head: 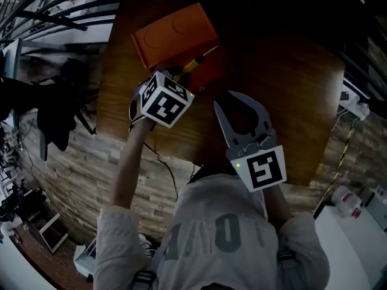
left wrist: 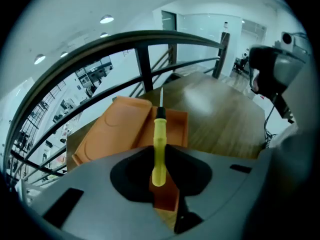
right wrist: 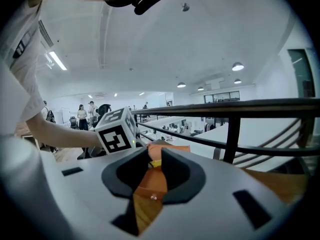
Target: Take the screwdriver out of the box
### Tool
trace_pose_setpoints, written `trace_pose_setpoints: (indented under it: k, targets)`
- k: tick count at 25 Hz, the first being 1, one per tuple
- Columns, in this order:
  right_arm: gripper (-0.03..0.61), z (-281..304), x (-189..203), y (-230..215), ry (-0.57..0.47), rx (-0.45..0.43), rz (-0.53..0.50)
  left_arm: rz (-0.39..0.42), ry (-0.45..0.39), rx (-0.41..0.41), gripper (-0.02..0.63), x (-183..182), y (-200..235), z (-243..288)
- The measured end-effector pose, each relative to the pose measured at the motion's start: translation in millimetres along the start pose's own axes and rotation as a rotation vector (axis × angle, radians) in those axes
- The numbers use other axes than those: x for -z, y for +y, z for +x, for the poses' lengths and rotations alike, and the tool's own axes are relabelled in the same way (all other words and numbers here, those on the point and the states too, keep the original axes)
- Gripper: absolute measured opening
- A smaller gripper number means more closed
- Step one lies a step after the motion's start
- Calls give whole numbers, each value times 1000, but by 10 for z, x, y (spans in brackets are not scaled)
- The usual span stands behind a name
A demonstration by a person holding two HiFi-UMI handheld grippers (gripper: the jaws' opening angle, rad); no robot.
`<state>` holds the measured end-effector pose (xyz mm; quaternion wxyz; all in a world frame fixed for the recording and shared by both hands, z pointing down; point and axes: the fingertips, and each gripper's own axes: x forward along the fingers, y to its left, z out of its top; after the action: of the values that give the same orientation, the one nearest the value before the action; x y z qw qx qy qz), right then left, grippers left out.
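Pinching the screwdriver [left wrist: 158, 139] by its yellow handle, your left gripper [head: 176, 76] holds it above the open orange box [head: 172, 32], likely so the shaft clears the walls. Your right gripper [right wrist: 155, 154] hangs empty, jaws slightly apart, over the tabletop [head: 284, 83], out of the way.

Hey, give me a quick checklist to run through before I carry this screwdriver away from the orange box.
1. Left gripper fingers shut on the screwdriver handle: ok.
2. Screwdriver clear of the box walls: cannot tell; the head view shows it over the box.
3. Lid open, out of the path: ok.
4. Right gripper open, empty, off the box: ok.
5. Bare table beside the box for set-down: ok.
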<state>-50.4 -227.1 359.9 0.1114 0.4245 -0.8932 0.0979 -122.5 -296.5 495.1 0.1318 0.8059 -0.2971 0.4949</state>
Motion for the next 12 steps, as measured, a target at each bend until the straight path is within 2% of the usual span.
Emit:
trace_pose_setpoints:
  k: [5, 10, 12]
  targets:
    - [91, -198, -246, 101, -70, 11, -74, -113, -196, -85, 80, -276, -105, -573]
    - [91, -445, -537, 281, -153, 49, -180, -136, -373, -211, 80, -428, -262, -1293]
    - [91, -533, -678, 342, -200, 54, -188, -171, -462, -273, 80, -502, -295, -1617]
